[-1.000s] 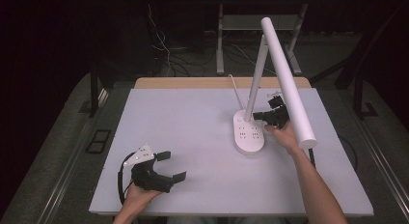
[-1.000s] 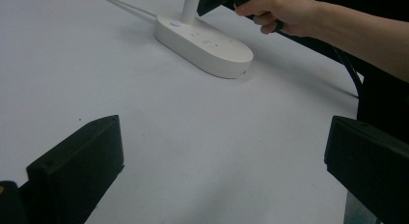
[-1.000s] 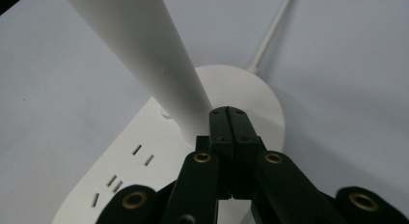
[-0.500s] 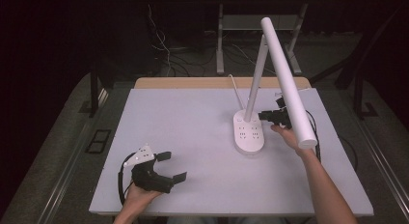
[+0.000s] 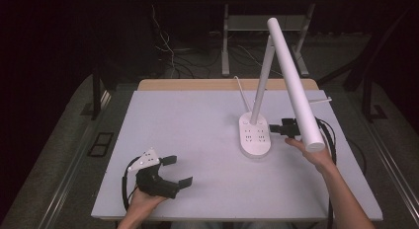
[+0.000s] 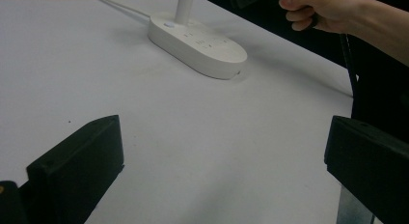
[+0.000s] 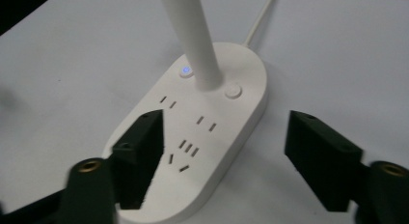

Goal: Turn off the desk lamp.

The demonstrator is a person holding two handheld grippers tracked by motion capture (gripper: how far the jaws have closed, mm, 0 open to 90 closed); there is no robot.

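A white desk lamp stands at the table's right middle. Its oval base (image 5: 254,136) carries several sockets, and a long light bar (image 5: 294,86) slants over it. My right gripper (image 5: 275,129) hovers just right of the base, open, partly behind the bar. In the right gripper view the gripper (image 7: 231,156) is open over the near end of the base (image 7: 202,137), below the stem (image 7: 193,35) and a blue-lit button (image 7: 185,70). My left gripper (image 5: 178,171) rests open at the front left and holds nothing. In its own view the left gripper (image 6: 222,166) faces the base (image 6: 197,43).
The lamp's white cord (image 5: 242,93) runs off the table's back edge. The grey tabletop (image 5: 188,120) has bare room in the left and middle. The person's right hand (image 6: 323,11) is at the top of the left gripper view. Dark floor and cables lie beyond.
My right gripper has drifted slightly toward the person beside the lamp base. The left gripper has stayed put.
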